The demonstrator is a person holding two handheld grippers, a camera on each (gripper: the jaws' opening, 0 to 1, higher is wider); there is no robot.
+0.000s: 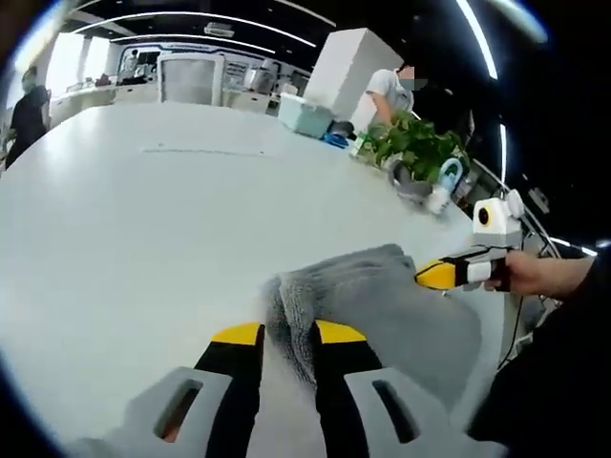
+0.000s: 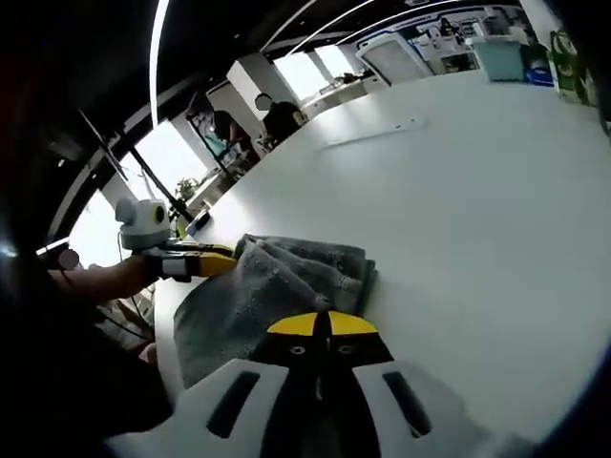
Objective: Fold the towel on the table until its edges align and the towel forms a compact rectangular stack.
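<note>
Left gripper view: grey towel (image 1: 382, 305) lies already folded into a thick bundle on the white table (image 1: 143, 219), near the edge closest to the person. Its long axis runs from the left gripper (image 1: 286, 334) away toward the right gripper (image 1: 430, 275), which comes in from the right with a hand (image 1: 539, 274) behind it. The left gripper's jaws stand a narrow gap apart, and a folded towel edge sits between the yellow tips — looks pinched, though how firm the grip is I cannot tell.

Right gripper view: the right gripper's (image 2: 321, 324) jaws are closed, tips together, right at the towel's (image 2: 267, 286) near edge; whether any cloth is caught between them I cannot tell. The left gripper (image 2: 215, 260) touches the towel's far corner from the left.

Each gripper sits at an opposite end of the bundle — the next fold or tidy-up likely turns on drawing one end over the other along that axis. Edges look roughly stacked, layers still ruffled, so probably not final yet.

A plant (image 1: 415, 143) and clutter sit well apart at the far table side.
</note>
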